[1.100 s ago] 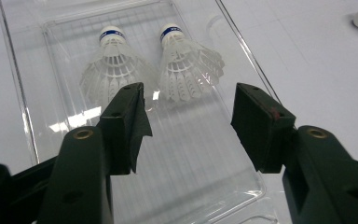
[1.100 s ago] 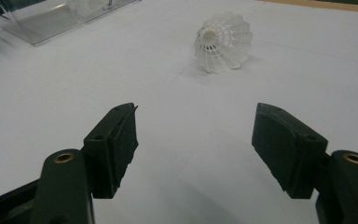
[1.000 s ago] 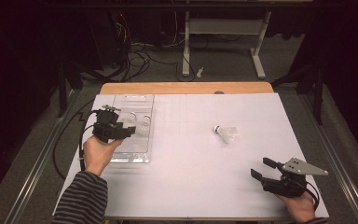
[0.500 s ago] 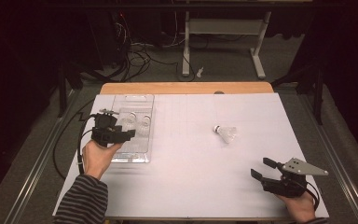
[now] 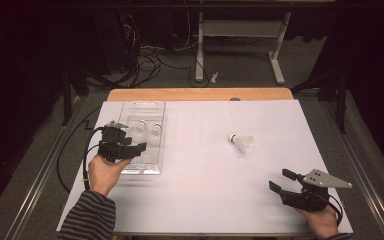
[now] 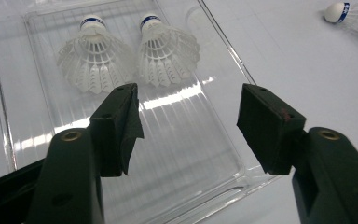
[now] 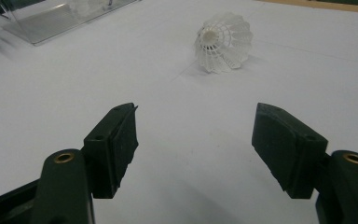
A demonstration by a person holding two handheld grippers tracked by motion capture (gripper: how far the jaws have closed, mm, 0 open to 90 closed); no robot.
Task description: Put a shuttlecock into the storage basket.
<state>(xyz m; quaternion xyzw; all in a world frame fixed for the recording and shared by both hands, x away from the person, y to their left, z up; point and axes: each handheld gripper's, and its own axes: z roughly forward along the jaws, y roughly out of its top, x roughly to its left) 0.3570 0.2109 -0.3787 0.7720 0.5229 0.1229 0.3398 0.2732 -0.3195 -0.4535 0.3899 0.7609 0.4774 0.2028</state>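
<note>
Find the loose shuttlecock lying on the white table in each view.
High view: loose shuttlecock right of centre, on its side.
Left gripper view: top right corner, cork end facing left.
Right gripper view: upper centre, open skirt facing the camera.
Shared landmark: the clear tray.

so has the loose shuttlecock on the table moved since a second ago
No. The loose shuttlecock lies at the same spot right of the clear tray, apart from both grippers.
</note>
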